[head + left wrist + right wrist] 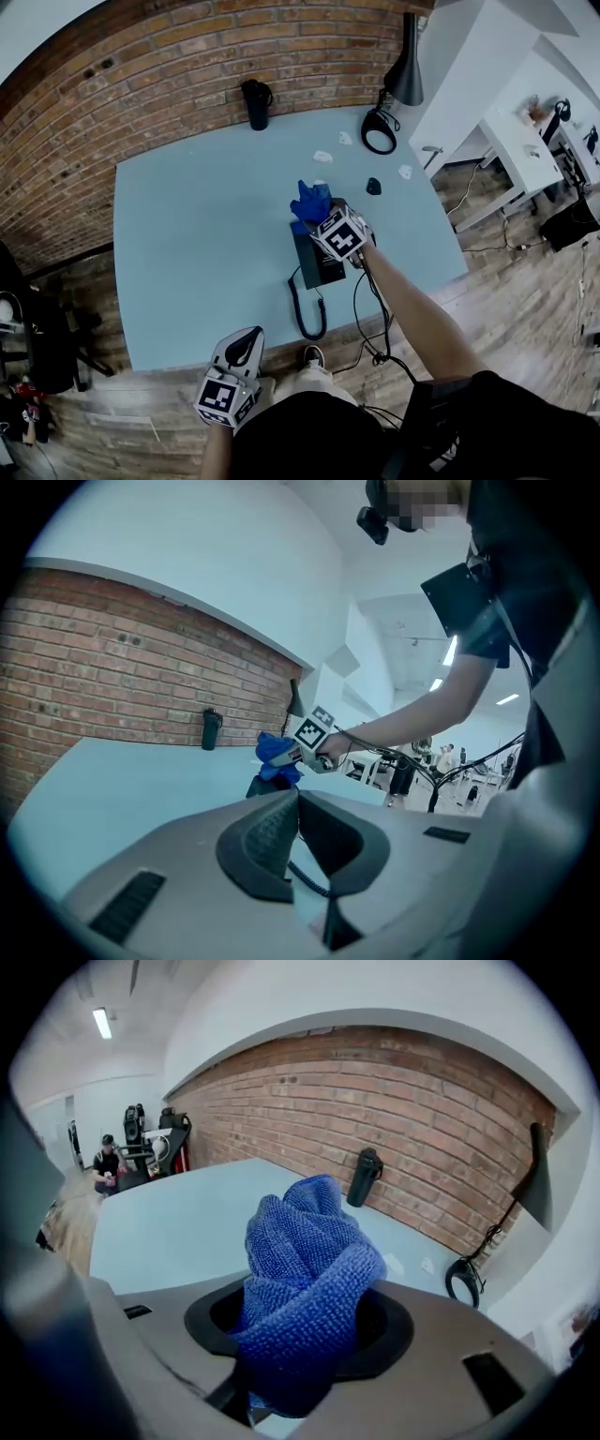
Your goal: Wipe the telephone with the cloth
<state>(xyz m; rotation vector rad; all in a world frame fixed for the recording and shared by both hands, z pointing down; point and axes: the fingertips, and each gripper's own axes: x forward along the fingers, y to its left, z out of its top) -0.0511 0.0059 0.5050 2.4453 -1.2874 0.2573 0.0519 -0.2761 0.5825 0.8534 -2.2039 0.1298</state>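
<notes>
The black telephone [320,263] lies on the pale blue table [197,244] near its front edge, and its coiled cord [302,317] loops toward that edge. My right gripper [322,215] is shut on a bunched blue cloth [309,200], held over the phone's far end. In the right gripper view the cloth [305,1260] fills the gap between the jaws. My left gripper [246,349] hangs off the table by the person's body, shut and holding nothing [298,803]. From there the cloth [275,754] and the phone [262,785] show ahead.
A black bottle [255,103] stands at the table's back by the brick wall. A black desk lamp [405,70] and a black ring [379,132] are at the back right. A small black object [373,186] and white scraps [323,157] lie behind the phone.
</notes>
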